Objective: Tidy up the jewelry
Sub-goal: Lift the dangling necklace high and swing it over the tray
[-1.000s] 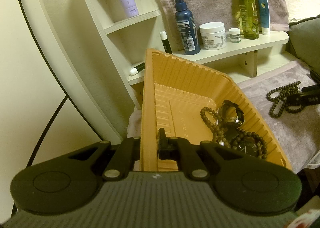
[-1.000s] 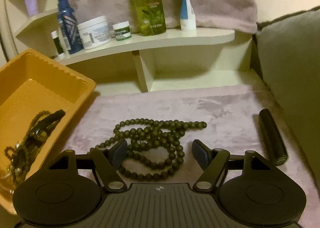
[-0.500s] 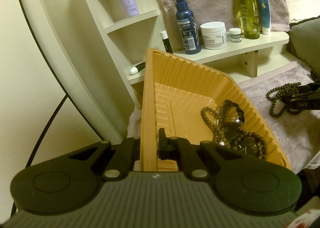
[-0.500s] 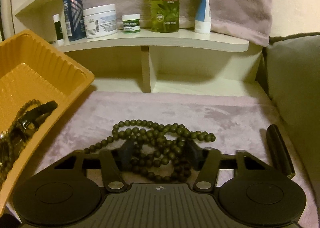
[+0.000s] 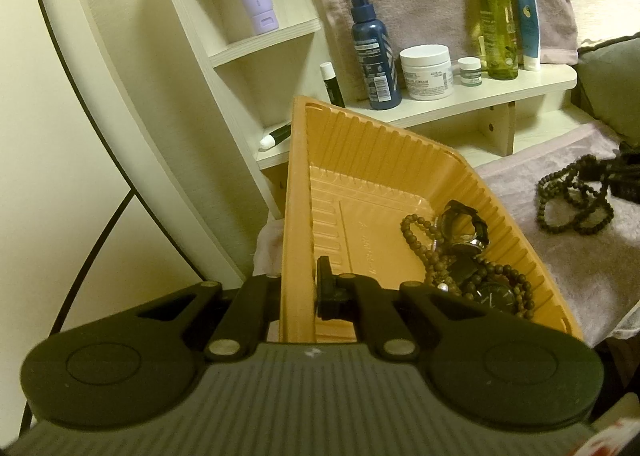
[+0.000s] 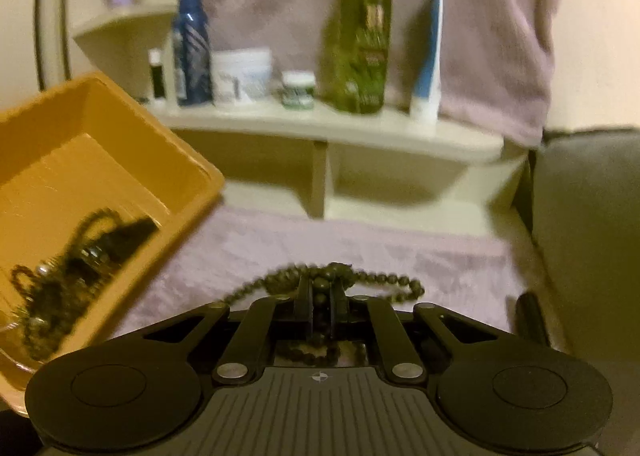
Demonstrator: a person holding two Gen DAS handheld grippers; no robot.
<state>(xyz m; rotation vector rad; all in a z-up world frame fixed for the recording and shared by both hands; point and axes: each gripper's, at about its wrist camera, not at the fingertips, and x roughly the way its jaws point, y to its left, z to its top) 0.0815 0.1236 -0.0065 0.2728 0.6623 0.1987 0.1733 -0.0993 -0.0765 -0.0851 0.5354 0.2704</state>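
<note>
Shelf [image 6: 332, 127] bottles [image 6: 360, 35] behind mauve mat [image 6: 360, 252]

Orange ribbed tray [image 5: 400, 159], dk-brown beads [image 5: 576, 207]

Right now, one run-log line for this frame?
left gripper: shut on tray wall | right gripper: shut on bead necklace | tray: watches, beads inside

A mauve plush cloth [image 6: 360, 248] covers the surface. On it, a dark bead necklace [image 5: 576, 203] lies near the right side, a black cylinder [image 6: 530, 316] at far right, and the orange tray [image 5: 384, 159] on the left. Behind, a pale shelf [image 5: 500, 89] carries bottles, jars and tubes.
</note>
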